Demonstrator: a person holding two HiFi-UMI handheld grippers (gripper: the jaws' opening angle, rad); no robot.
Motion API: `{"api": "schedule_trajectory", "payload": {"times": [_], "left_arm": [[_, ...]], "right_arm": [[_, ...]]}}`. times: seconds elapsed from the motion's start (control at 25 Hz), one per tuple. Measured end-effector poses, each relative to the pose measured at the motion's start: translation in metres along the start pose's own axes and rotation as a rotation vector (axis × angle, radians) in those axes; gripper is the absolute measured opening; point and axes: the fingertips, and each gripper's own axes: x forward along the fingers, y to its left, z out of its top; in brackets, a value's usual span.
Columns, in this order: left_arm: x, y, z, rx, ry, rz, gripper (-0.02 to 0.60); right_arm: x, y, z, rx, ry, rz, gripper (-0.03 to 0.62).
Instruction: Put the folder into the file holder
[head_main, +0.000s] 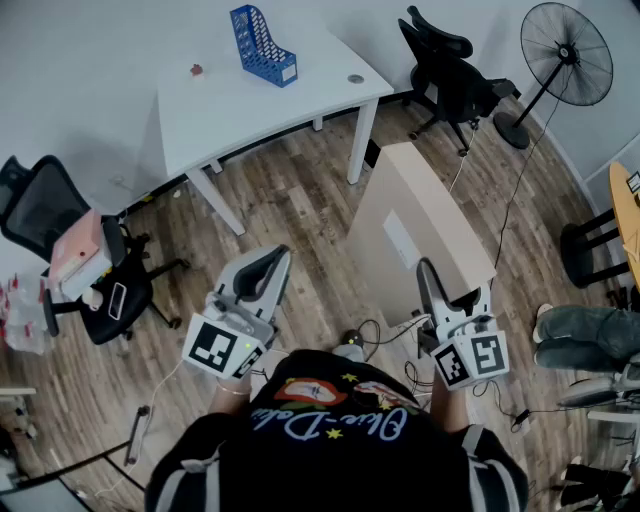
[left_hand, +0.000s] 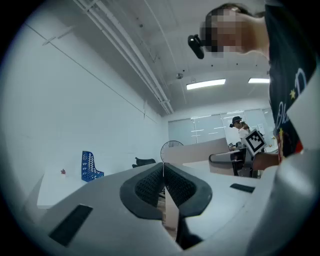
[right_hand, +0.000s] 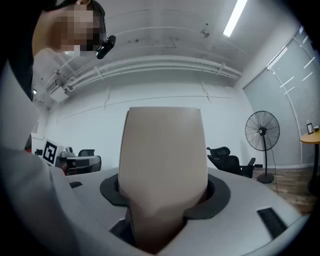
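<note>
The folder (head_main: 420, 225) is a thick, matte beige box-like file with rounded corners and a pale label on its face. It stands upright over the floor, well apart from the bench (head_main: 250, 100). The right hand-held gripper (head_main: 432, 275) pinches it: in the right gripper view the folder (right_hand: 162, 170) fills the gap between the dark ribbed pads (right_hand: 216, 196), which stand wide on its bulk.

The left hand-held gripper (head_main: 275, 255) carries nothing, its textured black pads (left_hand: 150, 186) pressed together along a thin seam. A pale sliver below that seam is probably floor or folder seen past the jaws.

The file holder (head_main: 262, 45) is blue perforated plastic with a slanted side, and stands near the far edge of the smooth white bench. A small red thing (head_main: 196, 70) and a small round grey thing (head_main: 356, 78) lie apart from it.

The floor (head_main: 300, 200) is brown wood-look planking. Black mesh office chairs (head_main: 450, 65) and a black pedestal fan (head_main: 567, 40) stand by the white walls.
</note>
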Motion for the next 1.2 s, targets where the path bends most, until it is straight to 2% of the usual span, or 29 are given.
{"api": "schedule_trajectory", "payload": {"times": [0.8,1.2], "left_arm": [[0.043,-0.022,-0.004,-0.007,0.016,0.062,0.005],[0.062,-0.037,-0.014,0.011,0.059,0.127,0.005]], "right_arm": [[0.014,-0.060,-0.007,0.061,-0.001,0.055,0.256],[0.032,-0.084,-0.011,0.101,0.001,0.141,0.256]]}}
